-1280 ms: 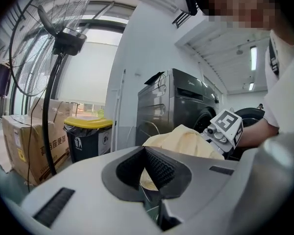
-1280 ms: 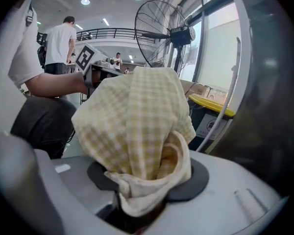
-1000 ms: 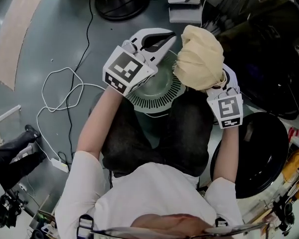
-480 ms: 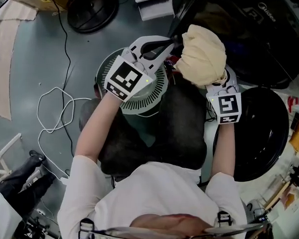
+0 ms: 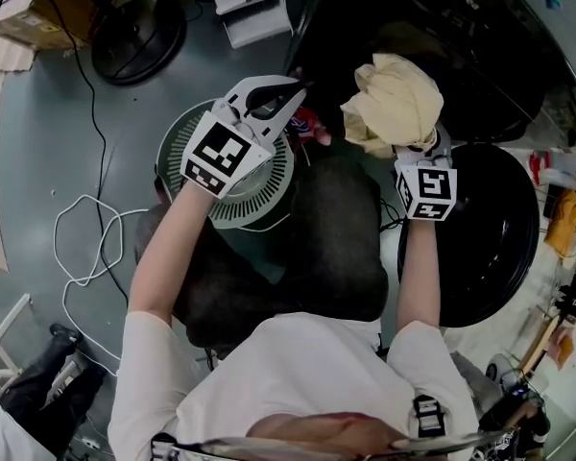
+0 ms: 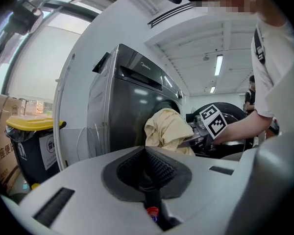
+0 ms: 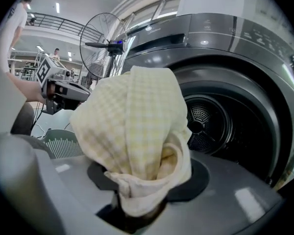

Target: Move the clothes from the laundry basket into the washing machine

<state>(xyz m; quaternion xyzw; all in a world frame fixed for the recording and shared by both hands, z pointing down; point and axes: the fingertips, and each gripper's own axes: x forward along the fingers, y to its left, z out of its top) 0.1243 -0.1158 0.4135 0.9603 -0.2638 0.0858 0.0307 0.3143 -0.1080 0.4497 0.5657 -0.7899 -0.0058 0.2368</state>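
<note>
Right gripper: my jaws are part way closed and pinch tight on a bunch of pale yellow checked cloth.
Cloth: it sits in a puffy ball on top of my jaws. It is up in the air, right in front of the washing machine and just beside its round hole. It is not inside.
Left gripper: my jaws are closed together and hold nothing. A tiny red bit shows low down by them; I cannot tell what it is.
Left gripper place: it is near the front of the washing machine, next to the cloth but not touching it, and over the laundry basket.
Laundry basket: round and white with slots in its side. It stands on the floor in front of the washing machine, close by my legs.
Washing machine: dark grey. Its round hole is open and I can see the metal drum inside.
Door: round and black, swung wide open from the washing machine, under my right arm.
Fan: tall, standing just beside the washing machine.
Bin: dark with a yellow lid, off to one side of the washing machine.
Cable: white, lying in loops on the floor, well apart from the washing machine.
</note>
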